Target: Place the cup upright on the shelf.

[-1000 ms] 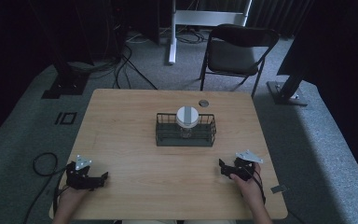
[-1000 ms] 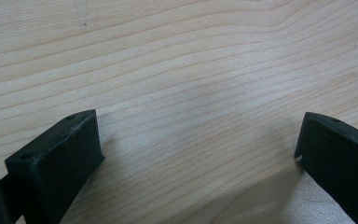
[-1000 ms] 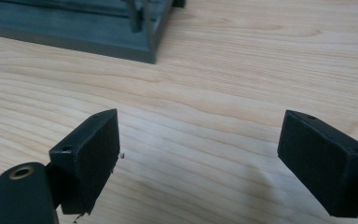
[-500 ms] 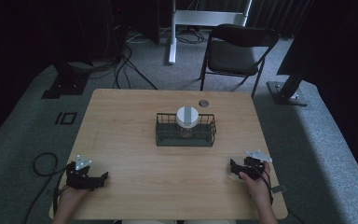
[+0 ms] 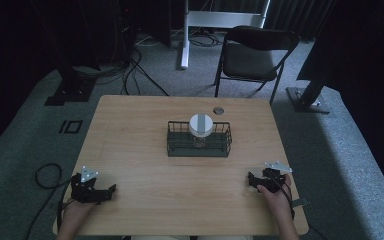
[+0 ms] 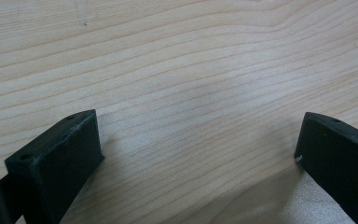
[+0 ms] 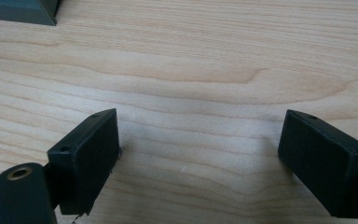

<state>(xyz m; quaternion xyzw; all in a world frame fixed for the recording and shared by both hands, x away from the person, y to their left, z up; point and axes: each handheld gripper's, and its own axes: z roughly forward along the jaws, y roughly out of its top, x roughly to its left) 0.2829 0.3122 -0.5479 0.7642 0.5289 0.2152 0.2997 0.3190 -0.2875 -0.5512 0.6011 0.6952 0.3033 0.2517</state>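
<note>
Black folding chair (image 5: 256, 57) beyond wooden table (image 5: 130, 145); cables (image 5: 135, 65) across grey carpet (image 5: 25, 145); black stand base (image 5: 307, 99) at right.

Right black two-jaw gripper (image 5: 254, 182) pulled back from the dark wire basket (image 5: 199, 148) toward the light wooden table's (image 5: 190, 200) near right corner, the person's right hand (image 5: 277, 196) withdrawn with it, now well apart from the basket.

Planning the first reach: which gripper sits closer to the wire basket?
The right gripper; it rests nearer the wire basket than the left gripper, which lies further out at the table's near-left corner.
</note>
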